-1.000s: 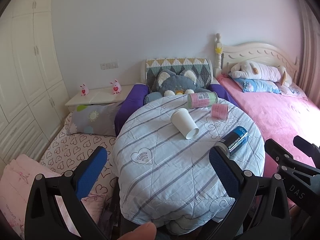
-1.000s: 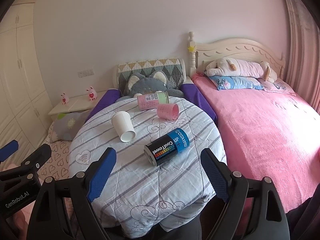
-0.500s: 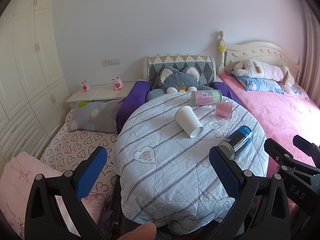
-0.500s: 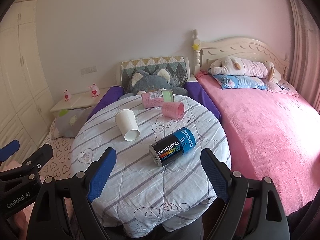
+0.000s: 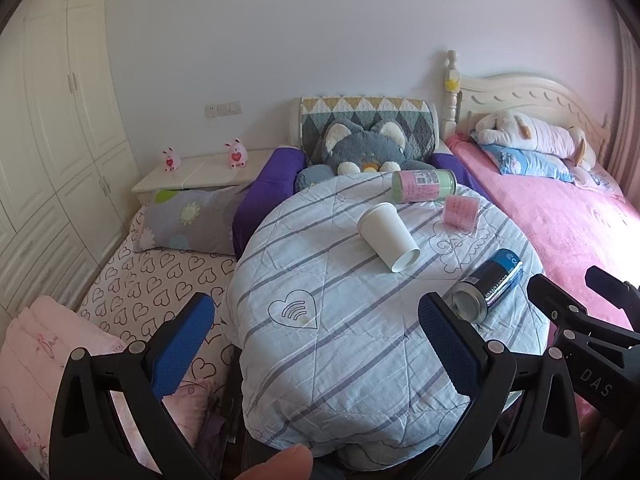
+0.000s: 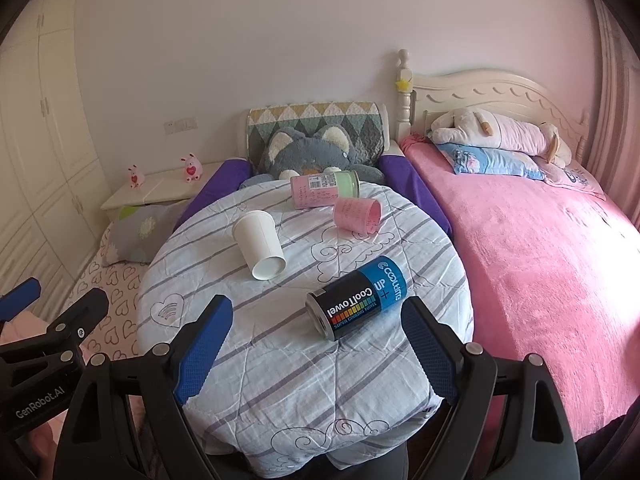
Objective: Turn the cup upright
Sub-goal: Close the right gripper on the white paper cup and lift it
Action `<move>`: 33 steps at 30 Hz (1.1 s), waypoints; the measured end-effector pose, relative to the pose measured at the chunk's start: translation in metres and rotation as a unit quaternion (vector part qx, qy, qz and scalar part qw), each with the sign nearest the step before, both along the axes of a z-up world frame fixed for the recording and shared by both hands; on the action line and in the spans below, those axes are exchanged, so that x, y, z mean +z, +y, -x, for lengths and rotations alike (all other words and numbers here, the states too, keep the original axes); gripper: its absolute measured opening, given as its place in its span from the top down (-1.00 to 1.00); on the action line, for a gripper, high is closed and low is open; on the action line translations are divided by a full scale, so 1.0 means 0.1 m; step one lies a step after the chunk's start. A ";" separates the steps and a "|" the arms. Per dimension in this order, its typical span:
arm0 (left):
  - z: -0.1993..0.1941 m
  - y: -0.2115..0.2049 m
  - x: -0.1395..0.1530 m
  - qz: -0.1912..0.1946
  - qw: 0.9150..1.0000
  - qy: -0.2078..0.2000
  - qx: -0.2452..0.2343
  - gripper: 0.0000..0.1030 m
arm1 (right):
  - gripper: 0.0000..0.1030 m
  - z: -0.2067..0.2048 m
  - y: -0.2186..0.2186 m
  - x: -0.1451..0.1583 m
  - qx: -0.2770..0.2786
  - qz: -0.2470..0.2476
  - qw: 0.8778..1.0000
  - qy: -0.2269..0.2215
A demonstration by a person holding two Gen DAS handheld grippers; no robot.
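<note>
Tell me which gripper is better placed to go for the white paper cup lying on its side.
Left, probably. The white cup lies near the middle of the left gripper view, ahead of its open jaws. The right gripper faces the Cool Towel can, which lies between it and the cup.

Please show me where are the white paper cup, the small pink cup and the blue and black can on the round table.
white paper cup (image 6: 258, 242), right wrist view, on its side wall
small pink cup (image 6: 356, 214), right wrist view, on its side wall
blue and black can (image 6: 358, 304), right wrist view, on the printed label
</note>
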State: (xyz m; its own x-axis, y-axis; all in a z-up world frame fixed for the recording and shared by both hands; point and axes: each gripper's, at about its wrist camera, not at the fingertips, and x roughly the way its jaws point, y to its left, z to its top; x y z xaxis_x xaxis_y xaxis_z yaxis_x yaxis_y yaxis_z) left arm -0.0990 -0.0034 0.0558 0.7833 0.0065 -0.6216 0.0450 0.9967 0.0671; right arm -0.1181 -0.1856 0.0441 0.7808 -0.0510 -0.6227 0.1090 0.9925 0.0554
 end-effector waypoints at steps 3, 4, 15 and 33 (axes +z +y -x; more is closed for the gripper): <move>-0.13 0.03 -0.07 -0.002 1.000 0.010 0.001 -1.00 | -0.70 -0.14 0.03 -0.04 0.009 -0.001 1.000 0.014; -0.18 0.04 -0.10 -0.003 1.000 0.015 0.003 -1.00 | -0.70 -0.20 0.04 -0.07 0.014 -0.001 1.000 0.020; -1.04 0.38 -0.45 -0.004 0.998 0.057 0.035 -1.00 | -0.69 -1.54 0.42 -0.54 0.093 0.024 0.987 0.127; -2.00 0.64 -0.92 0.013 0.993 0.111 0.043 -1.00 | -0.69 -2.77 0.67 -1.26 0.118 0.063 0.957 0.256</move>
State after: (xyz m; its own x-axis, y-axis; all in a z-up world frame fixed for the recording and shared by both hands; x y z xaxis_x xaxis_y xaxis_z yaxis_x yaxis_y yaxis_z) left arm 0.1009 0.0608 -0.0361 0.6238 0.0501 -0.7800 -0.0304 0.9987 0.0398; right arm 0.1591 -0.1188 -0.0823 0.3734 -0.0096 -0.9276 -0.1386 0.9881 -0.0660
